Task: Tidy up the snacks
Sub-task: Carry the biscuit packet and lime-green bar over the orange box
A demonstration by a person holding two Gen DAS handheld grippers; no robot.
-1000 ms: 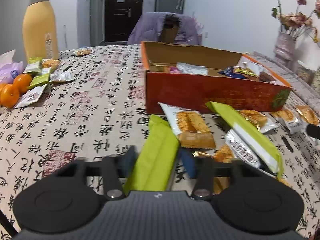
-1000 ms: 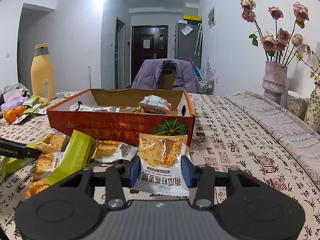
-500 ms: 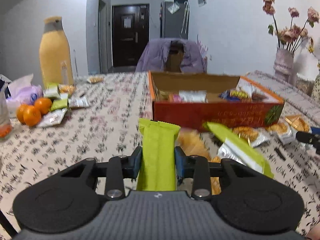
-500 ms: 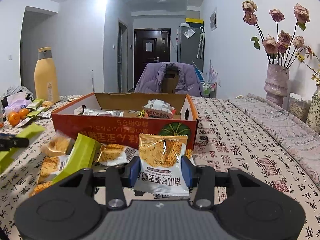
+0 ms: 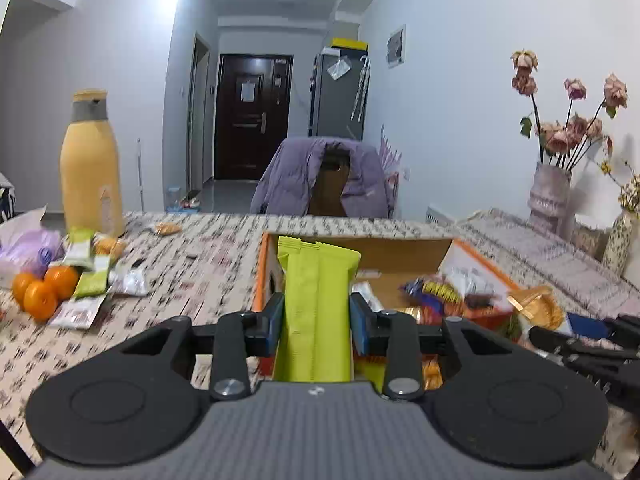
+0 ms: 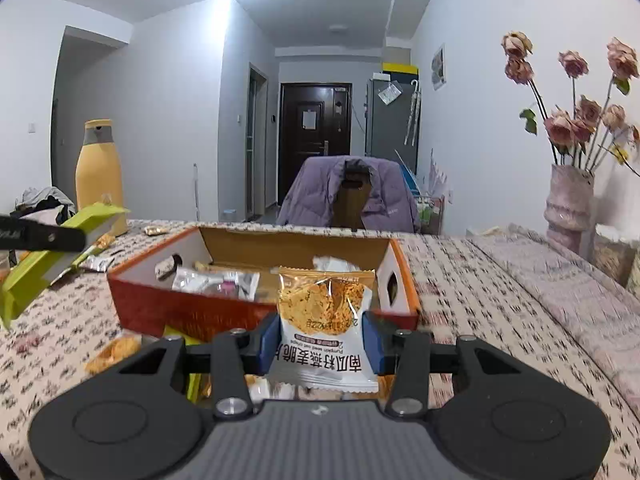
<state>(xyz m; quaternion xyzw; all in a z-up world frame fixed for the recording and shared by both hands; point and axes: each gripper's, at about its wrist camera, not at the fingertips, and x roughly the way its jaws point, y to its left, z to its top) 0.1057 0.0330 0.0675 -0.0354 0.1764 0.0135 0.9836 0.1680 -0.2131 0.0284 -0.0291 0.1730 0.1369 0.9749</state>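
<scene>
My left gripper (image 5: 317,322) is shut on a lime-green snack bar (image 5: 318,304), held upright above the table just in front of the orange cardboard box (image 5: 262,272). My right gripper (image 6: 322,342) is shut on a clear packet with a round orange cracker (image 6: 326,312), lifted in front of the same box (image 6: 192,312). The box holds several snack packets (image 6: 216,280). The left gripper with its green bar also shows at the left of the right wrist view (image 6: 44,252). The right gripper shows at the right edge of the left wrist view (image 5: 592,356).
A tall yellow bottle (image 5: 91,164) stands at the back left, with oranges (image 5: 42,290) and loose packets (image 5: 94,276) near it. More packets (image 6: 116,354) lie before the box. A chair with a purple jacket (image 5: 326,178) is behind the table. A flower vase (image 6: 568,208) is at right.
Both grippers have risen with their snacks and come closer to the box. The left gripper closed on the green bar and lifted it off the table.
</scene>
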